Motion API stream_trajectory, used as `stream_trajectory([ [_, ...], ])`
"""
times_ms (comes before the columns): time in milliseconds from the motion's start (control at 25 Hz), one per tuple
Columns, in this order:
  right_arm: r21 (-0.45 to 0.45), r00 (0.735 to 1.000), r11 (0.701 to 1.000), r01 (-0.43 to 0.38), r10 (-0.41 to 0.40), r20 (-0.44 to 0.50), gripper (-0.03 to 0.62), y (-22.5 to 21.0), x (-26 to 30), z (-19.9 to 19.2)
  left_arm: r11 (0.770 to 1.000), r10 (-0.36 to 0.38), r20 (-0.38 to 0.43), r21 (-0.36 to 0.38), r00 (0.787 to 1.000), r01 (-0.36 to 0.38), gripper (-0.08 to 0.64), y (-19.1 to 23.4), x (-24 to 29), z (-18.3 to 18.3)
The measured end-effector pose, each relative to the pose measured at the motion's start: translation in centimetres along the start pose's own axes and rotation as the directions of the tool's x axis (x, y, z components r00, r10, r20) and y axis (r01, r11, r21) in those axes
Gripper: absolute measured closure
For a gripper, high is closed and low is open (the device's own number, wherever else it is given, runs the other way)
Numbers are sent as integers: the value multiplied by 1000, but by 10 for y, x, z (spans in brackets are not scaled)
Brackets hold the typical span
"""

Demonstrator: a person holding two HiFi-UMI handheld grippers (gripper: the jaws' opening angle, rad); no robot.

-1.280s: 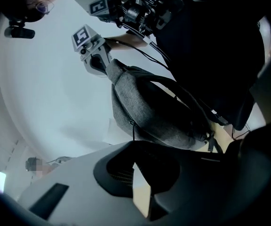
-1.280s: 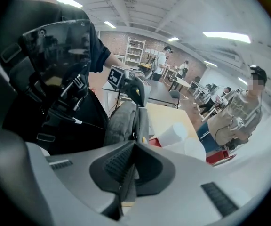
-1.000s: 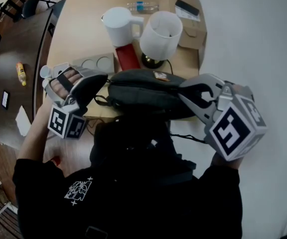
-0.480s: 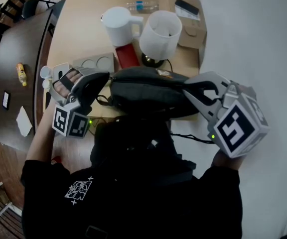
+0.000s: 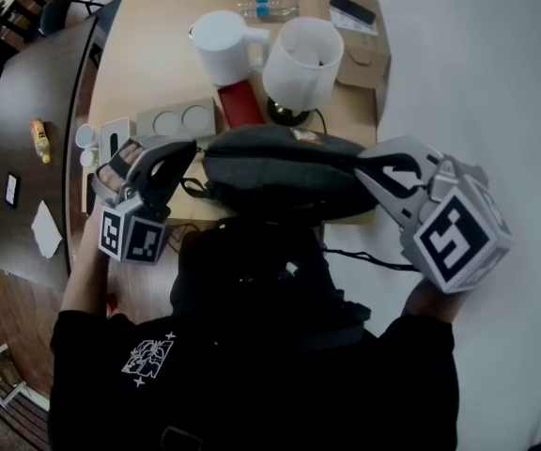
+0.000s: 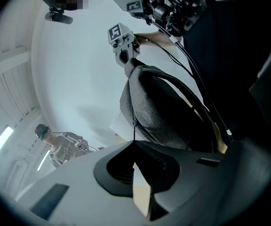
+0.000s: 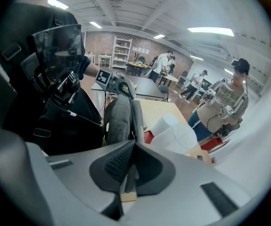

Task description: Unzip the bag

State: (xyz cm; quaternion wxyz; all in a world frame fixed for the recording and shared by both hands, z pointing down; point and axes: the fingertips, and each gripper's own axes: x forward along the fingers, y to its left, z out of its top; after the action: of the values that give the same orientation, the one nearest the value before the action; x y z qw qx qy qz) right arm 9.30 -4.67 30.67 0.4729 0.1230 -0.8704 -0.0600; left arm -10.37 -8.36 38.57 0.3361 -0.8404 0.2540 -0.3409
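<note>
Both tools are clenched on opposite ends of the grey bag (image 5: 280, 169), which hangs stretched between them over the near edge of the desk (image 5: 158, 54), close to the person's chest. The right tool (image 7: 133, 145) pinches a dark tab at its end, likely as an anchor to keep the fabric taut. The left tool (image 6: 134, 146) nips the thin black pull cord (image 6: 134, 132), so the zip looks ready to be drawn.
</note>
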Motion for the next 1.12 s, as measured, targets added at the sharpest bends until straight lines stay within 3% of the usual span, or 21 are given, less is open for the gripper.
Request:
stream_trajectory([
  [280, 114, 1000, 993, 8, -9, 11, 575, 3, -11, -27, 997, 29, -8, -67, 1000, -29, 557, -5, -3, -10],
  [480, 231, 999, 973, 10, -20, 43, 575, 6, -14, -50, 994, 42, -24, -101, 999, -44, 557, -9, -6, -19],
  [640, 274, 999, 962, 9, -23, 48, 575, 10, -18, -62, 990, 47, -26, -132, 999, -50, 557, -12, -7, -21],
  [920, 317, 1000, 948, 28, -22, -20, 575, 10, -17, -81, 987, 56, -30, -147, 998, -60, 557, -14, -8, -24],
  [1120, 404, 999, 914, 15, 4, -47, 575, 10, -11, -107, 987, 58, -38, -146, 998, -63, 557, -16, -9, -30],
])
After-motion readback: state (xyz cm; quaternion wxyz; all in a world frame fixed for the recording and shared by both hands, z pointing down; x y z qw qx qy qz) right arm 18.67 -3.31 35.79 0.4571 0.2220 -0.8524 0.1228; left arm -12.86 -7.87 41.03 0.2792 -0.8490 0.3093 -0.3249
